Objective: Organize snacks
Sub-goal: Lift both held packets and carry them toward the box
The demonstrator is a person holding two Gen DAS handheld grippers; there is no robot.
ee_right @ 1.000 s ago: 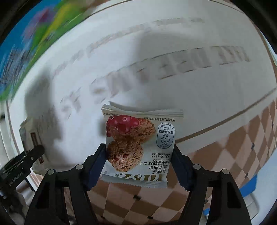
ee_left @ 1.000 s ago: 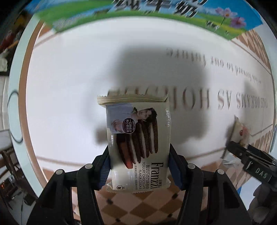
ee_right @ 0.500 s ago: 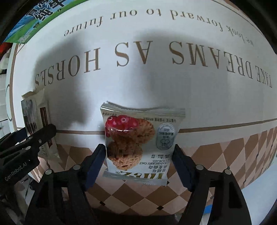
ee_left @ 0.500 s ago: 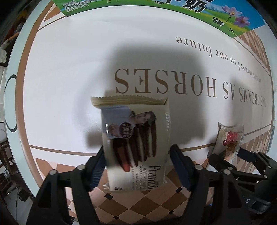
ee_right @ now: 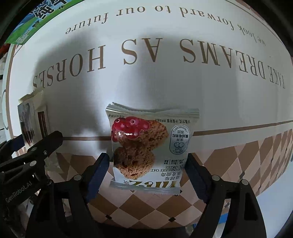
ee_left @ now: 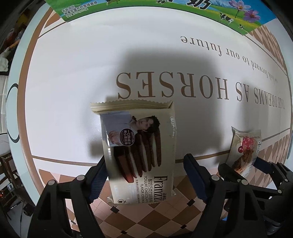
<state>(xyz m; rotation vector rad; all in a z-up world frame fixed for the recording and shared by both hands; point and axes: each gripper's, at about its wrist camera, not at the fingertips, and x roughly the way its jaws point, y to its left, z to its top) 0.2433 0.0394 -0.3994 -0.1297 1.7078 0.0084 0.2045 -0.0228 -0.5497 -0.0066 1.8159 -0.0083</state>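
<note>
A cream Franzzi chocolate cookie pack [ee_left: 141,152] lies on the white tablecloth between the fingers of my left gripper [ee_left: 146,168]. The jaws stand open with a gap on the pack's right side. A cranberry oat cookie pack [ee_right: 149,146] lies on the cloth between the fingers of my right gripper [ee_right: 148,168], which is open with small gaps on both sides. The cranberry pack [ee_left: 244,150] and right gripper also show at the right of the left wrist view. The Franzzi pack [ee_right: 33,119] shows at the left of the right wrist view.
The tablecloth [ee_left: 64,91] has brown lettering and a checkered border toward me. A green and blue milk carton box [ee_left: 164,5] lies at the far edge; it also shows in the right wrist view [ee_right: 33,20]. The table's left edge [ee_left: 11,91] is near.
Both grippers lowered their packs to the cloth and opened; the fingers have spread away from the packs. The views pulled back toward me over the checkered border.
</note>
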